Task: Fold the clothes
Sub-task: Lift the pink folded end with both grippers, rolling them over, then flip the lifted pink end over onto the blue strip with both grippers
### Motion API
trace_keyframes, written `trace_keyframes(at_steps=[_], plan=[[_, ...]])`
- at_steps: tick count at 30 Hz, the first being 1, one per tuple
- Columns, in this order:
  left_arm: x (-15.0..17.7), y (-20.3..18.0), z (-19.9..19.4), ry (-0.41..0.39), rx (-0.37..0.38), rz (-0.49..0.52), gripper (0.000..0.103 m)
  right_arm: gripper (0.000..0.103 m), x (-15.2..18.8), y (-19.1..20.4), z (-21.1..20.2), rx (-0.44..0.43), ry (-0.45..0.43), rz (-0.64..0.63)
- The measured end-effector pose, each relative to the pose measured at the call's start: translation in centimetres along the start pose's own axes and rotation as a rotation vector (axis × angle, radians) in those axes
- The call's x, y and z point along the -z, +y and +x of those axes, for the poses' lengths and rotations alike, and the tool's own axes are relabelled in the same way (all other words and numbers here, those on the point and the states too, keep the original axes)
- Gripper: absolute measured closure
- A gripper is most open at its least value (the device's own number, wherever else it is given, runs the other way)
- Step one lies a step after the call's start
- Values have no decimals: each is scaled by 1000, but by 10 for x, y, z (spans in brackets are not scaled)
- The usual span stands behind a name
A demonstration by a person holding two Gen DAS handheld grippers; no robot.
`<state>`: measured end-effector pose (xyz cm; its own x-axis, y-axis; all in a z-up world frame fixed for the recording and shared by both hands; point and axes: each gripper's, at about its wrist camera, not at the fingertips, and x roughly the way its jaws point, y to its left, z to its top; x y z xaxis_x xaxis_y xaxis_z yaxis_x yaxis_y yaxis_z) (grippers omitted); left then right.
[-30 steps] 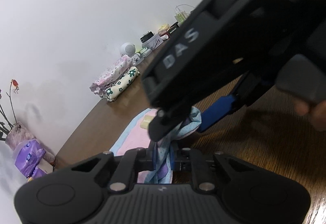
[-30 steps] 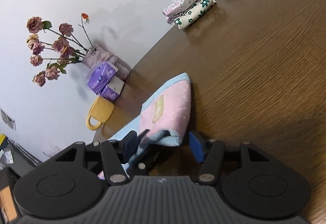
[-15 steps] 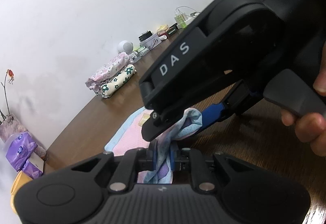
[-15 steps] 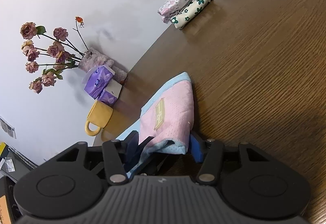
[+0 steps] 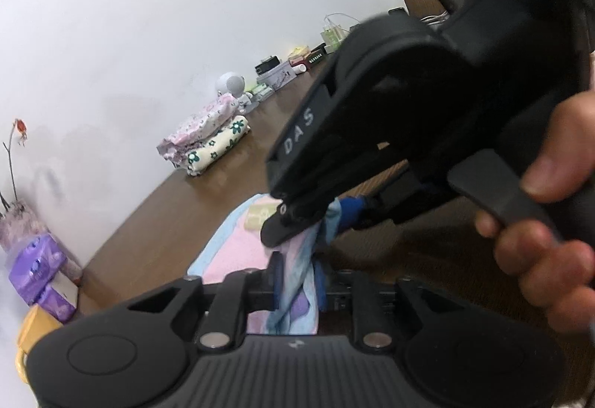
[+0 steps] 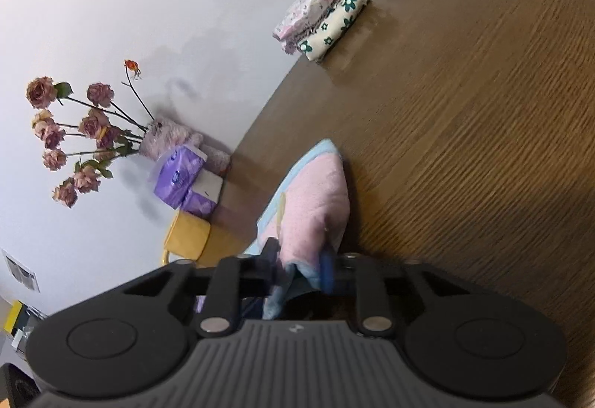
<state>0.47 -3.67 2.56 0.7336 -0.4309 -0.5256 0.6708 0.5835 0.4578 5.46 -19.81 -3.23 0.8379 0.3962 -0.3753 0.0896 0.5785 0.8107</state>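
Cloth: pink cloth (image 6: 316, 200) with pale blue border, partly lifted off the tabletop (image 6: 465, 118), far end resting on the wood.
Handling: likely light, soft and limp; it sags between grips, so hems and corners are the best holds.
Left claw (image 5: 295, 281): clenched on a bunched blue edge.
Right claw (image 6: 299, 270): clamped on the near edge.
Surface: brown wood grain, probably smooth.
Room: folded clothes (image 6: 321, 14), flowers (image 6: 78, 133), yellow mug (image 6: 186, 239) along a white wall.

soft even light | fisheye edge warp | near parts blurred
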Motion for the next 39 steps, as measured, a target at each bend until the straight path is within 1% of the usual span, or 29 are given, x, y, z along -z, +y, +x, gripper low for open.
trace_keyframes(at_steps=[1, 3, 5, 7, 10, 11, 13, 16, 21, 23, 25, 27, 30, 34, 39], plan=[[0, 4, -5, 2, 15, -11, 74, 85, -1, 1, 0, 1, 0, -13], [1, 16, -16, 8, 31, -48, 73, 87, -2, 6, -2, 4, -7, -68], [3, 32, -22, 24, 40, -104, 71, 89, -4, 18, -6, 23, -21, -174], [7, 45, -27, 58, 33, -166, 69, 89, -4, 32, -7, 63, -32, -312], [12, 68, -23, 103, -2, -255, 69, 89, -5, 53, -8, 125, -37, -502], [15, 76, -20, 109, -4, -277, 69, 89, -5, 58, -8, 145, -36, -559], [20, 95, -8, 116, 17, -319, 70, 89, -4, 68, -7, 187, -32, -659], [25, 98, 4, 113, 54, -326, 70, 89, -3, 78, -6, 254, -32, -785], [34, 99, 23, 106, 115, -329, 71, 89, -3, 93, -3, 315, -35, -919], [29, 95, 31, 101, 123, -313, 71, 89, -1, 100, 0, 342, -29, -988], [24, 90, 37, 103, 133, -295, 76, 89, 2, 106, 2, 367, -20, -1057], [23, 89, 44, 110, 144, -286, 77, 89, 4, 112, 5, 390, -9, -1118], [25, 91, 49, 112, 152, -290, 77, 89, 7, 118, 8, 403, -6, -1161], [25, 99, 55, 117, 165, -300, 77, 89, 11, 122, 13, 407, -2, -1182], [28, 103, 65, 135, 194, -271, 77, 89, 21, 123, 17, 414, -1, -1227]])
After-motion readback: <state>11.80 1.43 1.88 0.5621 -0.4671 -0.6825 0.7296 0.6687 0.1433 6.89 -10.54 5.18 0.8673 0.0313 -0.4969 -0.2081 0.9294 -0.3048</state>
